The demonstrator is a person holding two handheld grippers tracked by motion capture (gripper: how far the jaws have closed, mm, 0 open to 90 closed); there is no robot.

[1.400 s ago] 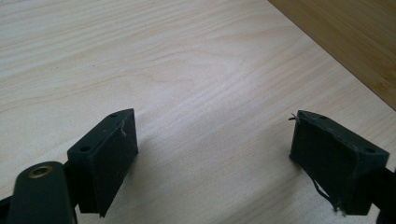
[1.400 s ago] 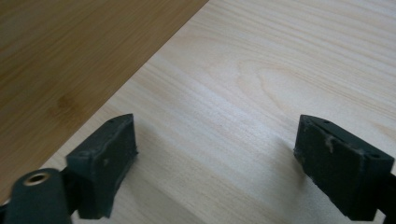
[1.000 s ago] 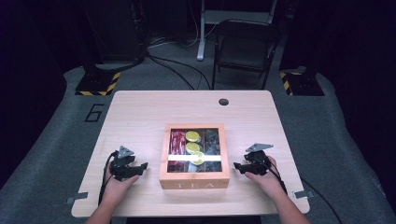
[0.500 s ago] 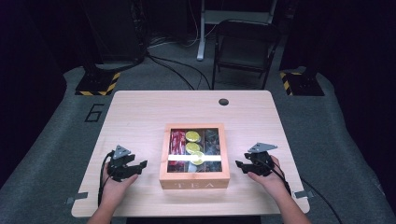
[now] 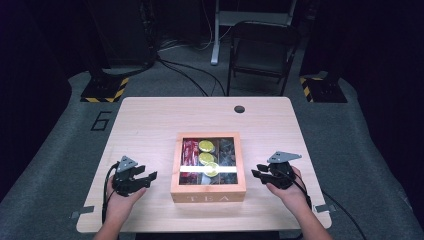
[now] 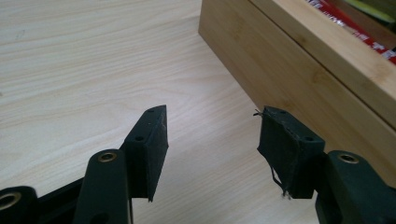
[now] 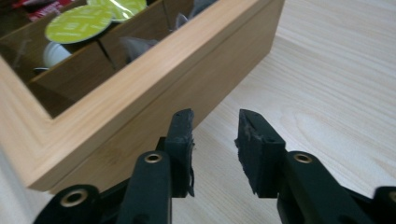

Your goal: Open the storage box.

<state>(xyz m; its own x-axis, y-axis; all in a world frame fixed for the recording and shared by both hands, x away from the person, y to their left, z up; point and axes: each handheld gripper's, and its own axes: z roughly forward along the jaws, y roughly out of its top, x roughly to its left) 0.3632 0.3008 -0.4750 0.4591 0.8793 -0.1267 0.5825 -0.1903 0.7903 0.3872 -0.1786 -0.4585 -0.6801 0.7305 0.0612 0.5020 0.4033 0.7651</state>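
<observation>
- Light wooden table [image 5: 150, 125], dark room; square bamboo tea box [image 5: 208, 192] with glass lid sits centre-front.
- Left gripper [image 5: 148, 177] just beside box, jaws apart, just been closing, nothing between.
- Right gripper [image 5: 257, 174] likewise, gap narrower.

Bright table [image 5: 150, 125] amid dark surroundings, glare on box lid [image 5: 207, 169], soft focus

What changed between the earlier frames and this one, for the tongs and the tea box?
Both tongs, left and right, have just been closing with nothing between their jaws; the right now stands narrower than the left. Both hands rose slightly beside the tea box, touching nothing. Nothing was taken or released. The box, its green-lidded pods and red packets, and the table stayed put.
</observation>
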